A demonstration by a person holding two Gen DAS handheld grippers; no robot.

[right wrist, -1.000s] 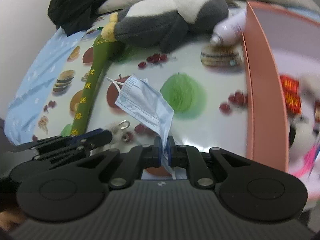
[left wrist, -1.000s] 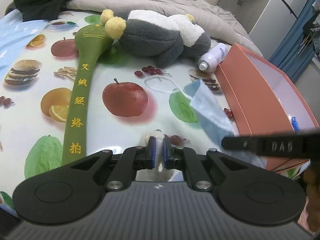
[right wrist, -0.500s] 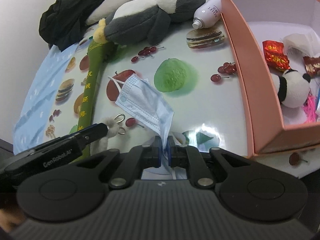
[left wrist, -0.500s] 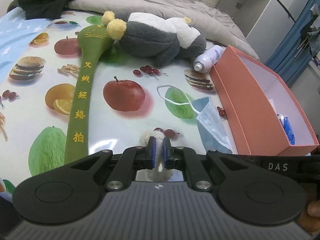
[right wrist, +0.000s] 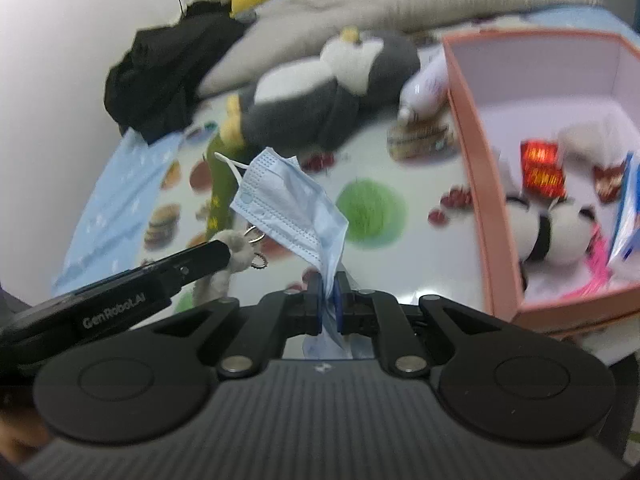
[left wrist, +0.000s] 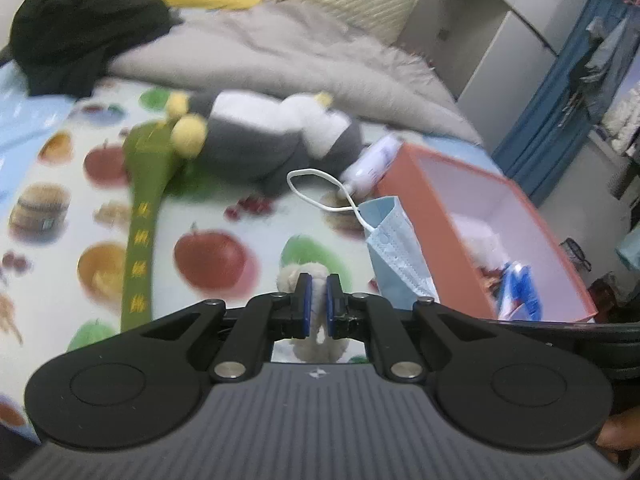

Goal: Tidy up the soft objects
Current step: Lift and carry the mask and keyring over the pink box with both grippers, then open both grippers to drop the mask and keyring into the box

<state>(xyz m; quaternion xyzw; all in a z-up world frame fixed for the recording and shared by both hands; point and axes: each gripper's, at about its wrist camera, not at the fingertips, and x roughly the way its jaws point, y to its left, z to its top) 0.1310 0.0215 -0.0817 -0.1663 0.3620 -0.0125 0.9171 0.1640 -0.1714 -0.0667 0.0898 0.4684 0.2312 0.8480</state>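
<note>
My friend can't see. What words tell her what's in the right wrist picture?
The right gripper pinches a pale blue paper face mask lifted above a fruit-print tablecloth. Beside it, the left gripper holds a small cream plush keychain; an open pink cardboard box sits to the right.

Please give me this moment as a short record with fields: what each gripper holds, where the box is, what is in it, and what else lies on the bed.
left gripper: shut on small beige plush
right gripper: shut on blue mask, which hangs lifted off the sheet
box: pink, open, to the right of both grippers
in box: panda plush, red packets, other small items, blurred
on bed: penguin plush, green massage stick, white bottle, black clothing
</note>
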